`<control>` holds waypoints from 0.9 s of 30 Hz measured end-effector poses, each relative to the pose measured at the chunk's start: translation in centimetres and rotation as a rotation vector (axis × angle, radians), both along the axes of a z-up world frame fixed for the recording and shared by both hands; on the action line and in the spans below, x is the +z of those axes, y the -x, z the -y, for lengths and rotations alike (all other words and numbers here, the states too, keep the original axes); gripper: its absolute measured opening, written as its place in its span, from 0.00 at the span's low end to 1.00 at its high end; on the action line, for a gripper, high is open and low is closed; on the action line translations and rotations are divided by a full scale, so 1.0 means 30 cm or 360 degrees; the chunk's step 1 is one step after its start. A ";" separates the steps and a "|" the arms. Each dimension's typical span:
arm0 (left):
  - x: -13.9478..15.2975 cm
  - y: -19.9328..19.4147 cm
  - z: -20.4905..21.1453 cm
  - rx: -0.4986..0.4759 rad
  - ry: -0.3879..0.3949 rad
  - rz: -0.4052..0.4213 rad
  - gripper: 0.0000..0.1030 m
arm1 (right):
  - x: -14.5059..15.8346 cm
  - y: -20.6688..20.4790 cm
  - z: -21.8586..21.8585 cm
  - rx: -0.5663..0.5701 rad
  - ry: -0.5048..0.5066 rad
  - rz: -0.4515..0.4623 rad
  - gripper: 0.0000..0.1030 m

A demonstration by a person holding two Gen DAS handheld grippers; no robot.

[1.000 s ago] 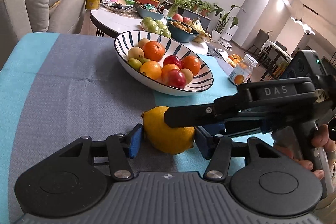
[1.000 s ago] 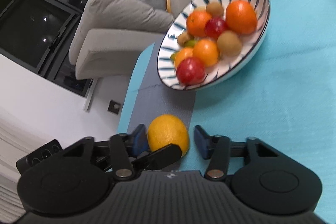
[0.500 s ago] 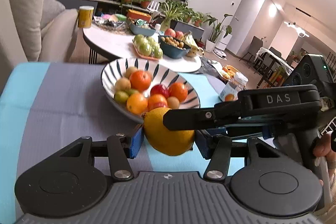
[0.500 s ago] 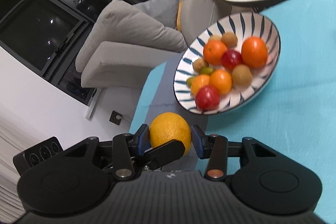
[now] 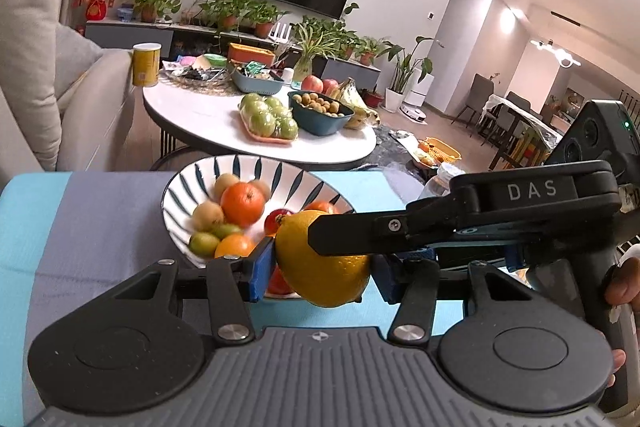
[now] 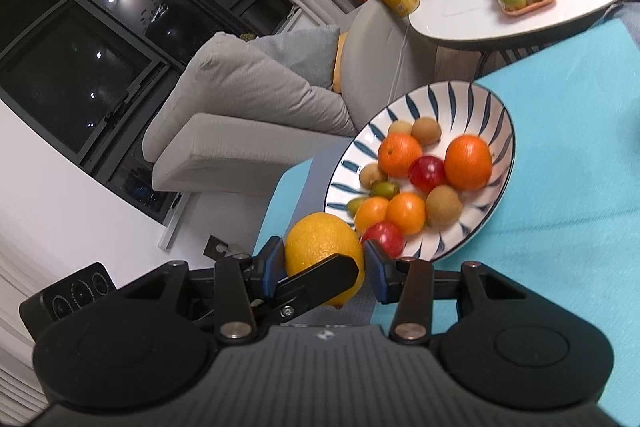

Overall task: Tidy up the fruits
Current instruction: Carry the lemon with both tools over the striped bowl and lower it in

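Both grippers are clamped on the same lemon (image 5: 324,267): left gripper (image 5: 320,269) pinches it at its sides, right gripper (image 6: 325,267) closes on it crosswise. It hangs lifted just in front of the striped bowl (image 6: 496,115), near its rim. Looks firm, fairly heavy, with a waxy, slippery peel, so gripping the widest middle seems safest.

Both grippers are meeting at right angles: the left gripper (image 5: 322,263) and right gripper (image 6: 324,263) are each clamping pads on the same lemon (image 5: 320,267).
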State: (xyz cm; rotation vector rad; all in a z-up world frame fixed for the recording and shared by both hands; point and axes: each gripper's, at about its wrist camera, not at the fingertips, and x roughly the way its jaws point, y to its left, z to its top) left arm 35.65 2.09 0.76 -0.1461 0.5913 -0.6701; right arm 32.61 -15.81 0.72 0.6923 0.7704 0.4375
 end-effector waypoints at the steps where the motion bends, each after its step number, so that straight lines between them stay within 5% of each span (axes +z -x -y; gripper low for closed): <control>1: 0.002 -0.005 0.005 -0.0003 0.0004 0.0003 0.46 | 0.004 -0.003 0.004 -0.0002 0.0002 0.0004 0.78; 27: 0.013 -0.170 0.129 -0.0019 0.0042 0.0034 0.46 | 0.030 -0.130 0.120 -0.0084 0.0060 0.0035 0.78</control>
